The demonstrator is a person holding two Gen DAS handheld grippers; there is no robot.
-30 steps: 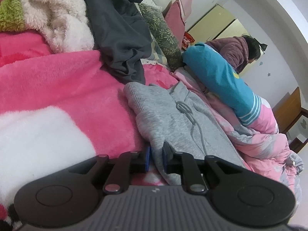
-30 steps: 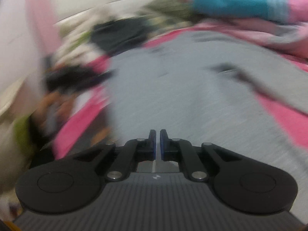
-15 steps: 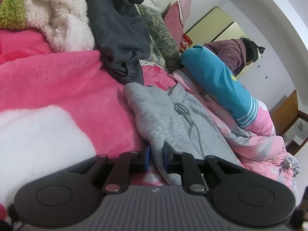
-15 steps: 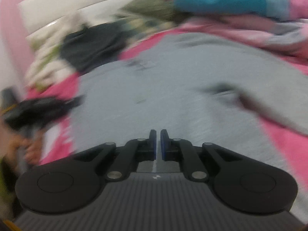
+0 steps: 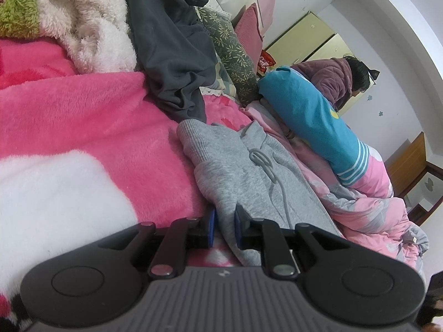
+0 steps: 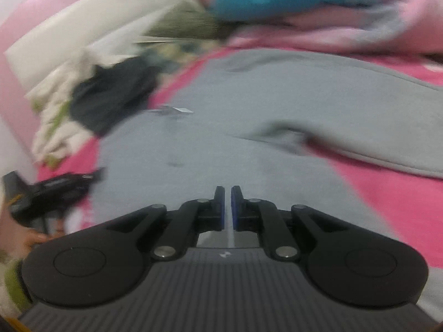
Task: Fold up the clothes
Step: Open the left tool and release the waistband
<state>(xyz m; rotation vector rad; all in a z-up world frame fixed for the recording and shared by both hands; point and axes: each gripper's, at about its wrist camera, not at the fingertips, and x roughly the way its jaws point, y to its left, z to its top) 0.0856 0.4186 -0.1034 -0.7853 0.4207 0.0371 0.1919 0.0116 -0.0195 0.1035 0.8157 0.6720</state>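
Note:
Grey sweatpants [image 5: 249, 171] with a drawstring lie on a pink and white fleece blanket [image 5: 83, 127]. My left gripper [image 5: 224, 224] is shut on the ribbed waistband edge of the sweatpants. In the blurred right wrist view the grey sweatpants [image 6: 249, 127] spread across the bed, one leg folded over at the right. My right gripper [image 6: 227, 207] is shut with nothing between its fingers, hovering over the grey cloth. The left gripper [image 6: 55, 191] shows at the left edge of that view, held by a hand.
A dark grey garment [image 5: 171, 55] and a cream fluffy blanket [image 5: 83, 27] are piled at the bed's head. A floral pillow [image 5: 232, 55], a blue and pink rolled quilt [image 5: 318, 127] and a person in purple [image 5: 340, 77] are beyond.
The left gripper has stayed shut on the waistband, nearly still. The right gripper has swept across the sweatpants, with the view shifting and the left gripper now lower at the left edge.

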